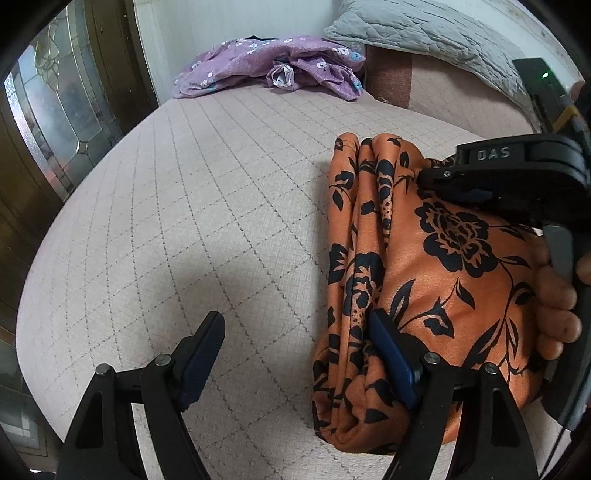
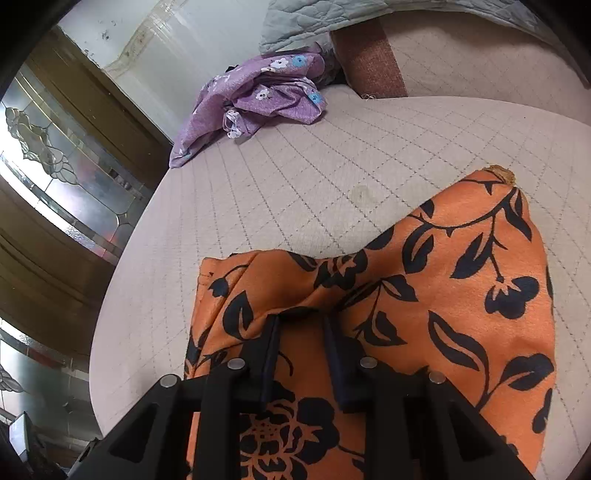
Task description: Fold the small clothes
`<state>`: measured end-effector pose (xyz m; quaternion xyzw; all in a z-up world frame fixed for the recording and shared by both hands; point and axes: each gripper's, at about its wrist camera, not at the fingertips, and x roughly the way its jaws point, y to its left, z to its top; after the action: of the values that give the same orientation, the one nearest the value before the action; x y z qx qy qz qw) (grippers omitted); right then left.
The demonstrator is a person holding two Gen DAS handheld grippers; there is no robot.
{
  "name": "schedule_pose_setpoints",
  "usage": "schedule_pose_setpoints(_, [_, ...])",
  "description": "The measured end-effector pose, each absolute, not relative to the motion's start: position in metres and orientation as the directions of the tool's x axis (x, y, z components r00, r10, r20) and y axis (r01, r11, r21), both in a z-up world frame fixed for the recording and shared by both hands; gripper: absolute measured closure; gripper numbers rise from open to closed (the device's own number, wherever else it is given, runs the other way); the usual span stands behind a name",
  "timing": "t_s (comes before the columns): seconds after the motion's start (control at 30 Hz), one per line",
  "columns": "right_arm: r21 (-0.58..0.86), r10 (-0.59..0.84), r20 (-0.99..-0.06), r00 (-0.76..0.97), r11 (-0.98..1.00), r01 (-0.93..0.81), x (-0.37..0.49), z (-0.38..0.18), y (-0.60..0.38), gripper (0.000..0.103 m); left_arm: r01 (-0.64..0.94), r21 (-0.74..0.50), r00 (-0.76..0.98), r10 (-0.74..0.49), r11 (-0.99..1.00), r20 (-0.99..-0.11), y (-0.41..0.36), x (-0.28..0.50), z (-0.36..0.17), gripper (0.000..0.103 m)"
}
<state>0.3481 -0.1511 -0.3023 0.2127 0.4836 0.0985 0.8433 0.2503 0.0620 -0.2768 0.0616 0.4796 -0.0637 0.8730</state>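
Folding is midway: right claw (image 2: pixel 301 325) pinches a fold of the orange floral garment (image 2: pixel 424 295) on the bed (image 2: pixel 295 177); left claw (image 1: pixel 295 354), jaws apart, sits beside its bunched edge. Next, probably carry the pinched fold across.

We note orange garment (image 1: pixel 424 266), black floral-and-leaf print, satin sheen. We log bed cover (image 1: pixel 207 206): pale pinkish-beige, grey stitched diamond grid. Purple garment (image 1: pixel 266 66): lilac, small white and blue flowers. Quilted pillow (image 1: pixel 424 29): light grey. Left tongs (image 1: pixel 295 354): black frame, dark-blue pads. Right tongs (image 2: pixel 301 325): same black, dark-blue pads. Door (image 2: pixel 55 155): brown wood, leaded patterned glass.
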Motion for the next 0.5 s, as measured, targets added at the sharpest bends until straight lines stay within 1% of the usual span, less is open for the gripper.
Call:
schedule_pose_setpoints(0.2, [0.474,0.382,-0.734,0.561,0.880,0.019,0.314,-0.279,-0.164,0.075,0.154,0.094,0.571,-0.011,0.984,-0.821,0.055,0.240,-0.275,0.022])
schedule_pose_setpoints(0.23, [0.452,0.376,-0.723,0.580,0.892,-0.014,0.294,-0.267,-0.170,0.075,0.148,0.094,0.575,-0.008,0.985,-0.818,0.055,0.238,-0.275,0.022])
schedule_pose_setpoints(0.3, [0.446,0.375,-0.721,0.583,0.895,-0.024,0.288,-0.265,-0.173,0.075,0.134,0.084,0.577,-0.009,0.987,-0.816,0.057,0.233,-0.274,0.022])
schedule_pose_setpoints(0.5, [0.407,0.369,-0.733,0.571,0.911,-0.066,0.232,-0.259,-0.196,0.073,0.096,0.050,0.595,-0.017,0.994,-0.804,0.062,0.200,-0.262,0.022])
